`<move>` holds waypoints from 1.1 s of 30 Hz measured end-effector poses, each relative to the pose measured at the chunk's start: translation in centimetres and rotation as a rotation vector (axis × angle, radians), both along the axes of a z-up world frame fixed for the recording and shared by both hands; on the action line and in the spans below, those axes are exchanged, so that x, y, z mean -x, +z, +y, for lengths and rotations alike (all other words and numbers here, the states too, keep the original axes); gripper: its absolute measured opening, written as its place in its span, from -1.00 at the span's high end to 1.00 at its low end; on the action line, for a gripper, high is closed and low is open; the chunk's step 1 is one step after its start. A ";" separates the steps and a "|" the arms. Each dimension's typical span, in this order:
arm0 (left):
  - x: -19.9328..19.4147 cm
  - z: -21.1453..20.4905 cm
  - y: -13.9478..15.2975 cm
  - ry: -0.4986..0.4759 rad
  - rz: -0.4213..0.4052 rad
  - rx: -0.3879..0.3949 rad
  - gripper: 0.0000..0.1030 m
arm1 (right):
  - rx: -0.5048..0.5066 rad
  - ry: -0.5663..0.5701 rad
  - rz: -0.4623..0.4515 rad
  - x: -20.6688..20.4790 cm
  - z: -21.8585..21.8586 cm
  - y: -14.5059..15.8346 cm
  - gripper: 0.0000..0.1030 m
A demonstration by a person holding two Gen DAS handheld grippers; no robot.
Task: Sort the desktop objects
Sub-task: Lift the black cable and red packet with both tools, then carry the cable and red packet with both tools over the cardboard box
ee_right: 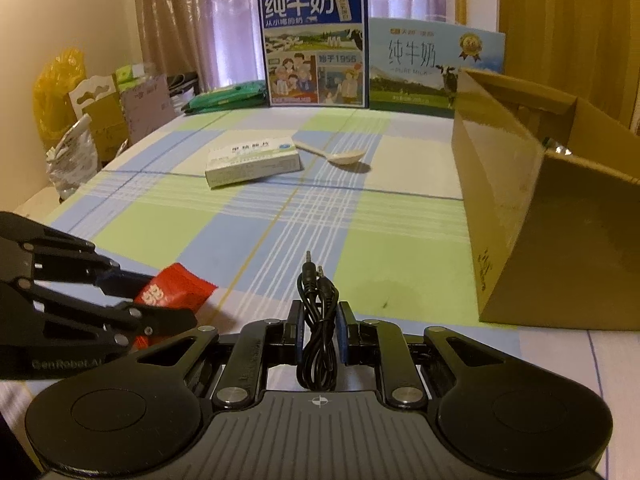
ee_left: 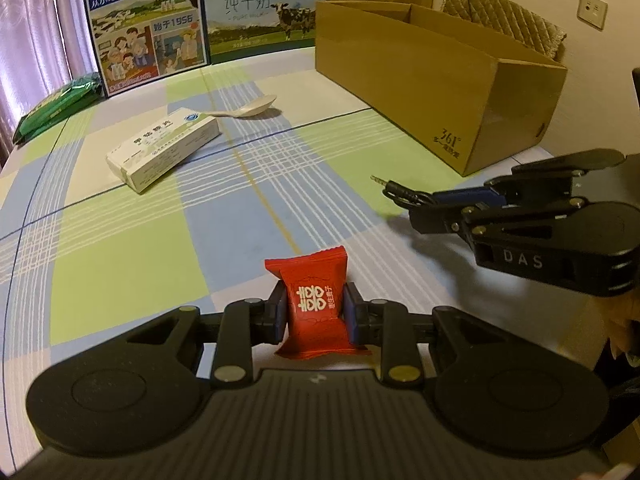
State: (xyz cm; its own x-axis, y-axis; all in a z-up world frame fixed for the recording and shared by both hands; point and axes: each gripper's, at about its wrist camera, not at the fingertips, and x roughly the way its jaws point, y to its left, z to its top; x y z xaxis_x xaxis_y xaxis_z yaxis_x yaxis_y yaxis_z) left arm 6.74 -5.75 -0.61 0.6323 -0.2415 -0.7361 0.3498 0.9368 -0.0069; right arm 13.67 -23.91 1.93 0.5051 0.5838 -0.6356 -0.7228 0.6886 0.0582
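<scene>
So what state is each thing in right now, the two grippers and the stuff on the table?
left gripper: shut on the red candy packet, held upright
right gripper: shut on the coiled black audio cable
cardboard box: open at the top
white medicine box: closed, lying flat
white spoon: lying on the tablecloth, bowl up

A home room: the worktop wears a green, blue and white checked cloth [ee_right: 168, 216], pale pleated curtains [ee_right: 192, 20] hang at the far side, a quilted beige chair back [ee_left: 504, 16] stands far right, and printed milk cartons [ee_right: 316, 44] line the far edge.
</scene>
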 end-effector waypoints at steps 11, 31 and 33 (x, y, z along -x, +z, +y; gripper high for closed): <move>1.7 -1.7 2.1 0.000 -0.032 0.031 0.55 | -0.045 -0.069 -0.016 2.2 -2.7 2.2 0.75; 4.4 -6.1 5.3 -0.021 -0.054 0.063 0.55 | -0.153 -0.186 -0.013 4.0 -8.1 6.1 0.75; 4.3 -6.5 5.9 -0.030 -0.061 0.065 0.55 | -0.160 -0.192 -0.022 4.0 -8.5 6.8 0.75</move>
State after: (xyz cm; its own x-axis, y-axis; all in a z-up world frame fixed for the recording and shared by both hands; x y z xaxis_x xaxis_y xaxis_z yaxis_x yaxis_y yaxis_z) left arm 2.48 -12.23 5.34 0.6676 -0.3070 -0.6782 0.3790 0.9243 -0.0454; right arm 9.72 -32.44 8.69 0.6288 0.5682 -0.5307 -0.5820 0.7966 0.1633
